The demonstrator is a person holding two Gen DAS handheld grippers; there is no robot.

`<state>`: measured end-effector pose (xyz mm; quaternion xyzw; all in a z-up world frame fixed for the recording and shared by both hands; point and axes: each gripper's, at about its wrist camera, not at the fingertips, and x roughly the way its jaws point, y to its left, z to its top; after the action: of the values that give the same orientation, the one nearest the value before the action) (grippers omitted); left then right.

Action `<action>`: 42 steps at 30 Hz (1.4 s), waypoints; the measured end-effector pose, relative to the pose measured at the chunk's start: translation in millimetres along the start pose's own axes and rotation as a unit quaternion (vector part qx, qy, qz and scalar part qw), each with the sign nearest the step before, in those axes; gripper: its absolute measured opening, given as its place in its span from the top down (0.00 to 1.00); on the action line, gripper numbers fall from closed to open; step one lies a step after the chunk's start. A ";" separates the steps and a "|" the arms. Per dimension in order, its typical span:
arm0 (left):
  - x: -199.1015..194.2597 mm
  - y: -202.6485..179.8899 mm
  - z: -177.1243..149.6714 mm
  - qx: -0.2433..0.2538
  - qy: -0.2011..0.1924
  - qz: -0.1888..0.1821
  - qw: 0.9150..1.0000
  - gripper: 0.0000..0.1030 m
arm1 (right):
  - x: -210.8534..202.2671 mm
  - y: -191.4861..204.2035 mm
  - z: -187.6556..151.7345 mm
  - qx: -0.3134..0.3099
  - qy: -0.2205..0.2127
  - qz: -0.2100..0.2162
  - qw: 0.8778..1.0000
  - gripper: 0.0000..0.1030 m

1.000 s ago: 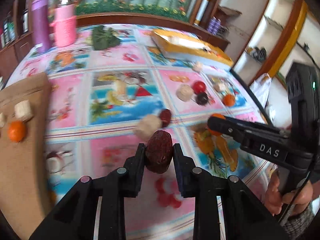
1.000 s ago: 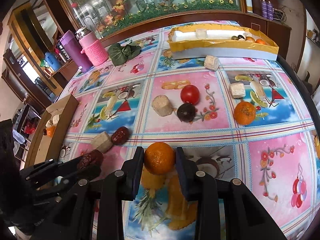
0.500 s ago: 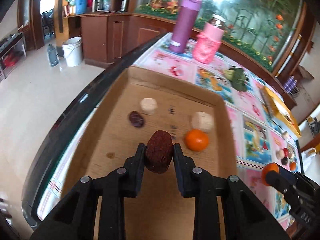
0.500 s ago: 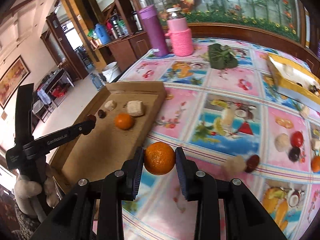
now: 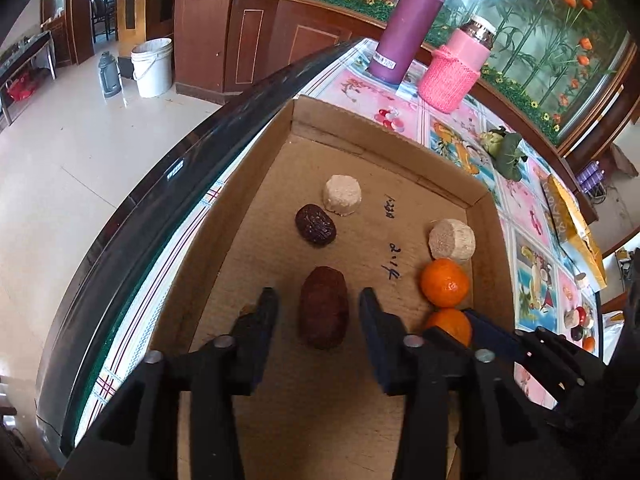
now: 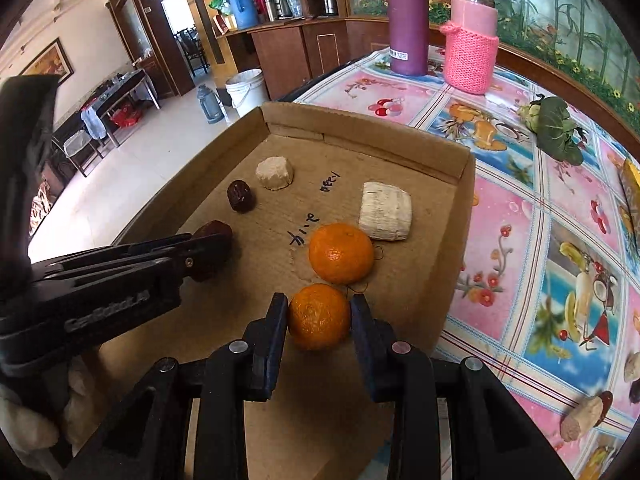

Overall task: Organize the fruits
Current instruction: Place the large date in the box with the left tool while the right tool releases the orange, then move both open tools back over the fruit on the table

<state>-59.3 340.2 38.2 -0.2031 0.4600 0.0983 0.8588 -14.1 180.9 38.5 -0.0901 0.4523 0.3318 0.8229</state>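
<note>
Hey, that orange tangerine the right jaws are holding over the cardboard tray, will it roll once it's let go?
Probably a little. The held orange tangerine is round with smooth peel, so it could roll. The flat brown cardboard tray has raised walls, and the other tangerine sits close ahead, likely stopping it.

1. Cardboard tray [image 6: 460, 184] sits on table [image 6: 520, 216] at its left edge, centre-left of right wrist view.
2. In tray, upper left: date [image 6: 241, 196] w/ pale round piece [image 6: 274, 173] just behind-right.
3. Centre: tangerine [image 6: 341, 253], pale block [image 6: 385, 211] touching it at upper right.
4. Below it, 2nd tangerine [image 6: 319, 317], lower centre.
5. Left of centre: larger date [image 5: 323, 307], apart from others.
6. Two bottles [image 6: 408, 20] on table behind tray, top of frame.
</note>
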 end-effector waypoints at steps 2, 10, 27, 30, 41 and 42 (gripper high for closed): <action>-4.6 1.2 0.2 -0.004 -0.007 -0.005 1.000 0.52 | 1.1 1.8 1.5 -0.002 -0.002 -0.004 1.000 0.65; -35.8 9.7 -0.4 -0.048 -0.049 -0.029 0.997 0.45 | -14.4 6.7 -0.7 0.000 -0.028 0.005 1.000 0.52; -67.9 -53.4 -24.3 -0.004 -0.072 -0.067 0.995 0.40 | -115.8 -67.2 -84.5 0.104 -0.106 -0.001 0.989 0.41; -66.6 -72.8 -29.3 0.012 -0.066 -0.073 0.995 0.39 | -129.4 -96.9 -108.5 0.145 -0.105 -0.010 0.984 0.39; -53.8 -154.2 -54.5 0.112 -0.033 -0.091 0.989 0.35 | -156.5 -166.3 -170.9 0.242 -0.108 -0.012 0.964 0.38; -51.7 -158.3 -56.2 0.117 -0.030 -0.090 0.989 0.35 | -158.2 -170.3 -175.8 0.245 -0.107 -0.016 0.964 0.38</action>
<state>-74.0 174.3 94.2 -0.1391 0.4217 -0.0278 0.8956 -86.1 -101.5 38.9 0.1427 0.4278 0.2052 0.8686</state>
